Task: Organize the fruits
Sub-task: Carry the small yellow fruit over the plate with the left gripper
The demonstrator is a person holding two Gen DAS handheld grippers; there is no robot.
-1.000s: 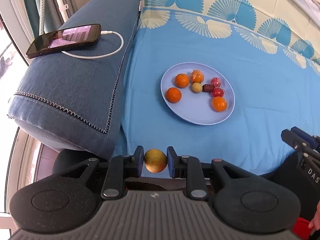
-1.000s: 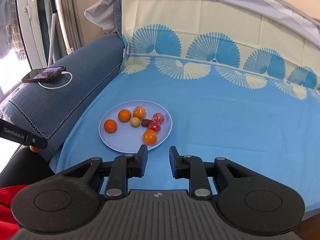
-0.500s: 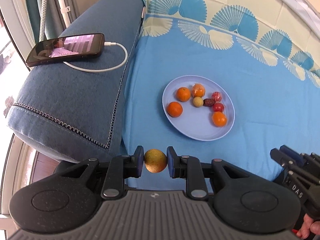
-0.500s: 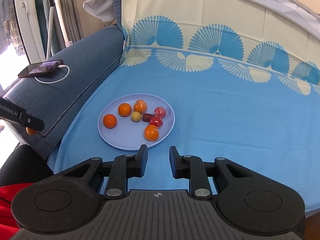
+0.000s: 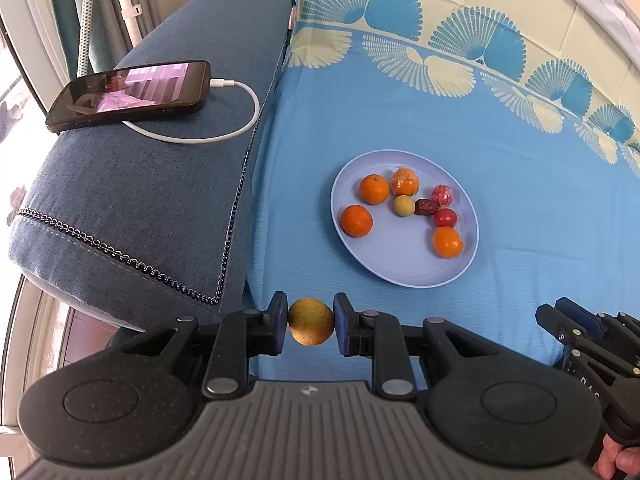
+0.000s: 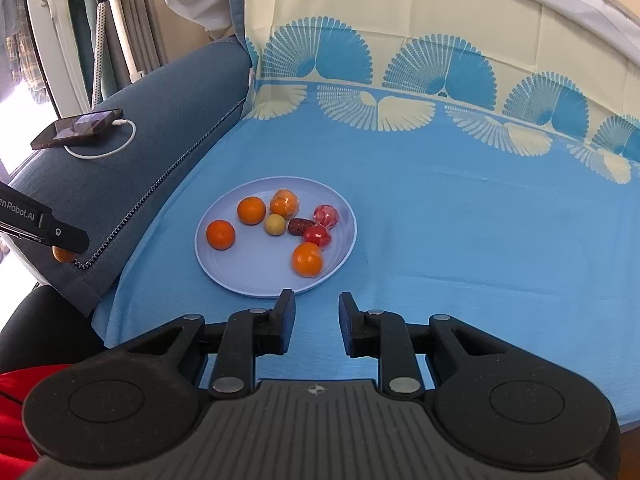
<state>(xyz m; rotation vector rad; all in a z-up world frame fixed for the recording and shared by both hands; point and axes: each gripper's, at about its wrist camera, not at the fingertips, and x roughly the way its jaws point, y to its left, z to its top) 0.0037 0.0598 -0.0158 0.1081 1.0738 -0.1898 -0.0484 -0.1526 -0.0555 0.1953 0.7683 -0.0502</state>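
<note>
My left gripper [image 5: 310, 322] is shut on a round yellow-green fruit [image 5: 310, 321], held over the near edge of the blue bedsheet. Ahead lies a pale blue plate [image 5: 400, 272] with three oranges, a wrapped orange, a small yellow-green fruit [image 5: 404, 205], a dark date, a red tomato and a wrapped red fruit. My right gripper [image 6: 316, 320] is shut with nothing between its fingers, just short of the plate's [image 6: 256, 276] near rim. In the right wrist view the left gripper [image 6: 60, 236] shows at the left edge, the fruit [image 6: 63, 255] under it.
A dark blue bolster [image 5: 140, 200] lies left of the plate, with a phone [image 5: 128, 94] and its white charging cable [image 5: 224, 132] on top. The sheet's fan-patterned border [image 6: 400, 92] rises at the back. Curtains and a window frame stand at the far left.
The left gripper has drifted a little with the fruit still held, so the plate sits lower in its view. The right gripper has edged slightly closer to the plate.
</note>
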